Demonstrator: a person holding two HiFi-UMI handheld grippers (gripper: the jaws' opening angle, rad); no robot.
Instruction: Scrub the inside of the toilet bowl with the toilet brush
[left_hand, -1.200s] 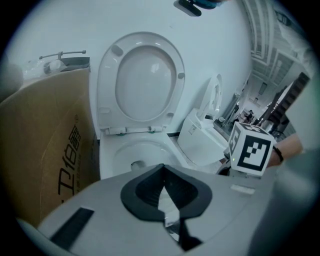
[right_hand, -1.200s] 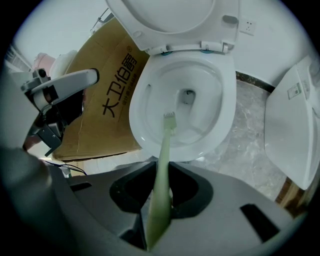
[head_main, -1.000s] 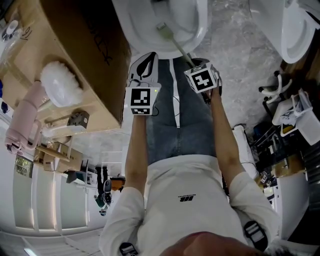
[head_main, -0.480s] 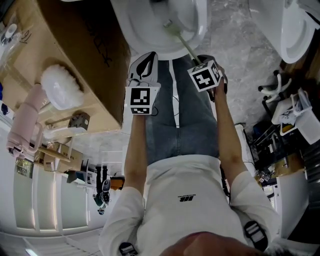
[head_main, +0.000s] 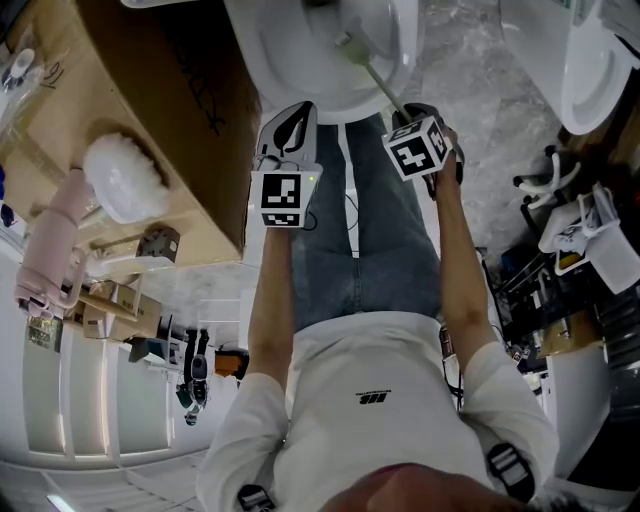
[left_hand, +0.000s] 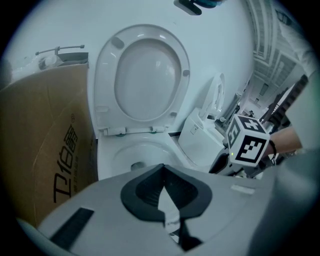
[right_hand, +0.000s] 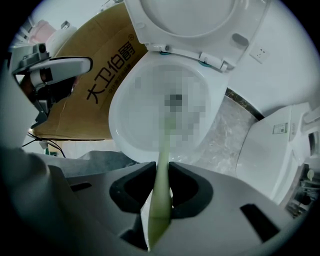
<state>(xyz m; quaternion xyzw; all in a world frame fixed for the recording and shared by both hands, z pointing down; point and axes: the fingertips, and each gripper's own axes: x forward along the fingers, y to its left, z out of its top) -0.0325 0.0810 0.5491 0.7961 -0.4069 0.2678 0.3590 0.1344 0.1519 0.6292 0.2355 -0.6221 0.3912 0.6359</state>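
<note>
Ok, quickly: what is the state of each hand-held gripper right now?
Left hand-held gripper: closed, holding nothing.
Right hand-held gripper: closed on the handle of the toilet brush.

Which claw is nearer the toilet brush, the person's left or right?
Right. The right claw is shut on the toilet brush handle; the left claw, shut on nothing, sits to its left, clear of it.

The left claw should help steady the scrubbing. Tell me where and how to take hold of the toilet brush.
Grip the thin green handle of the toilet brush just ahead of the right claw, which is shut on it, near the rim of the toilet bowl. Bring the left claw in from the left, opened, with its jaws across the slanted shaft.
</note>
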